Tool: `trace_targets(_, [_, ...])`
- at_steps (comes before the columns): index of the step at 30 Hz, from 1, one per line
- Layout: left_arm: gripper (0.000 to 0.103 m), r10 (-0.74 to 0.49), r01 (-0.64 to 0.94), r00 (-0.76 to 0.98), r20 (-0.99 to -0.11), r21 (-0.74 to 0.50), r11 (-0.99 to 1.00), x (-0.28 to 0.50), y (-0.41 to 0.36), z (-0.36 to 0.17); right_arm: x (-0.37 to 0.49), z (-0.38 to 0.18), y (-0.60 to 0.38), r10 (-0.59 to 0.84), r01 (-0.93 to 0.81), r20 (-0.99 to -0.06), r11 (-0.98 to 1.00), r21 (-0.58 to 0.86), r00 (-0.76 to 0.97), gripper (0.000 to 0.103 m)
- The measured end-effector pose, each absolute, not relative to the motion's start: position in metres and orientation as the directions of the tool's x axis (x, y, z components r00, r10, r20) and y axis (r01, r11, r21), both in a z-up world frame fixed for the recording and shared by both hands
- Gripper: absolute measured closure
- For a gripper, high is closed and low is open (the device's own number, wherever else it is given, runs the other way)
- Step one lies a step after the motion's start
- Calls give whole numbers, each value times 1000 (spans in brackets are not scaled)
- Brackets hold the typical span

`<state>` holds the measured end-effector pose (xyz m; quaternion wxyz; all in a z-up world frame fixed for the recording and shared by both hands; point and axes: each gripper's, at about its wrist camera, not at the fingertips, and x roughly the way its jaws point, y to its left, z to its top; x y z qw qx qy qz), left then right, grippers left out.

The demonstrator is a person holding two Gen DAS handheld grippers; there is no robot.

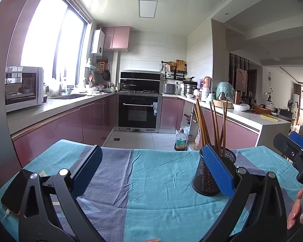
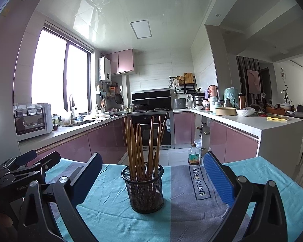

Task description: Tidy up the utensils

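Here, a teal-and-grey cloth (image 2: 115, 211) covers the table in a pink-cabineted kitchen (image 2: 103, 141).

Blown-out window (image 1: 50, 40) daylight; sharp centre; fisheye-bent, dark edges.

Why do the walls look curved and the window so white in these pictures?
In both views the fisheye lens bends the edges. In the left wrist view the window is blown out to white; in the right wrist view its glare shows on the ceiling, while the chopsticks stay sharp.
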<state>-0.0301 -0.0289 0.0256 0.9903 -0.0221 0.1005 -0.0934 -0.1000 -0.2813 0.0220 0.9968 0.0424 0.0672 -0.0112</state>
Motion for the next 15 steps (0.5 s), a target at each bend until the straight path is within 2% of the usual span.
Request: trace_targets(15, [5, -199, 189, 961, -191, -72, 979, -36, -27, 28, -99, 22, -280, -18, 28, -131, 996, 81, 991, 6])
